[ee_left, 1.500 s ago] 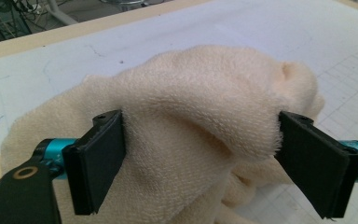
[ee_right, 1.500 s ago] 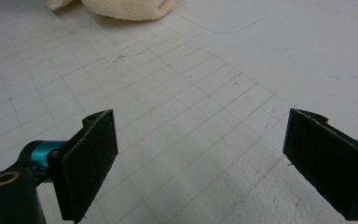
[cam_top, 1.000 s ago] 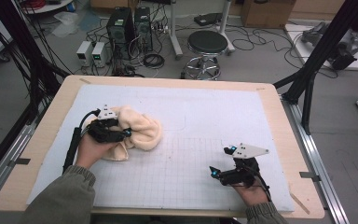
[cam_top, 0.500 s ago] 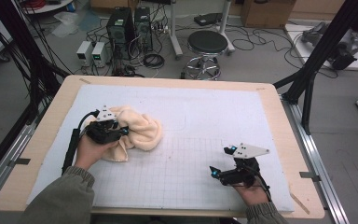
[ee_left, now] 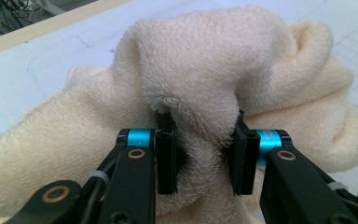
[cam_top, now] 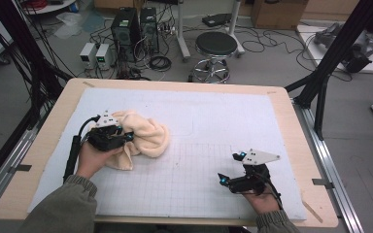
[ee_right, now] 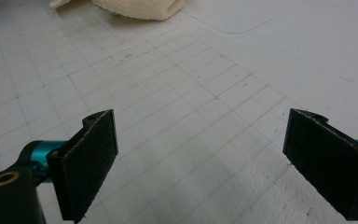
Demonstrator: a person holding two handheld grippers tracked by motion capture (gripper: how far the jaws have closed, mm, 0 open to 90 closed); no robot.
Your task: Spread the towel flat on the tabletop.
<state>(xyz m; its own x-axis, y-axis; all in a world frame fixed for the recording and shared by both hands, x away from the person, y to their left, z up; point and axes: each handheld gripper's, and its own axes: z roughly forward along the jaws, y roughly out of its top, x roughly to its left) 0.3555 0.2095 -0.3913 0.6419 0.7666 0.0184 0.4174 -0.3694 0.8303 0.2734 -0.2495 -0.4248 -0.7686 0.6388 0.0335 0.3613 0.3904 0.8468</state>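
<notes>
The cream-coloured, crumpled terry-cloth towel (cam_top: 141,138) is lying bunched on the white gridded mat (cam_top: 213,121), toward the mat's left edge and about midway between its near and far edges; the left gripper (cam_top: 126,137) is sitting at the towel's left side, and its jaws have just been closing; in the left gripper view the two black pads are pinching a thick fold of the towel (ee_left: 200,93) between them, pile bulging above and below the pinch (so clamped on cloth, not merely around it). The grip is taking a raised ridge of the heap rather than a flat hem, probably because that is the part standing proud of the mat and easiest to bite; a lift from here would likely be dragging the whole bundle up, not spreading it.

The right gripper (cam_top: 229,171) is resting near the mat's near right corner, well apart from the towel, jaws standing wide apart with nothing between them (bare grid below in the right gripper view); it is likely waiting to take a second hold; the towel's edge (ee_right: 140,8) is showing at the top of that view.
</notes>
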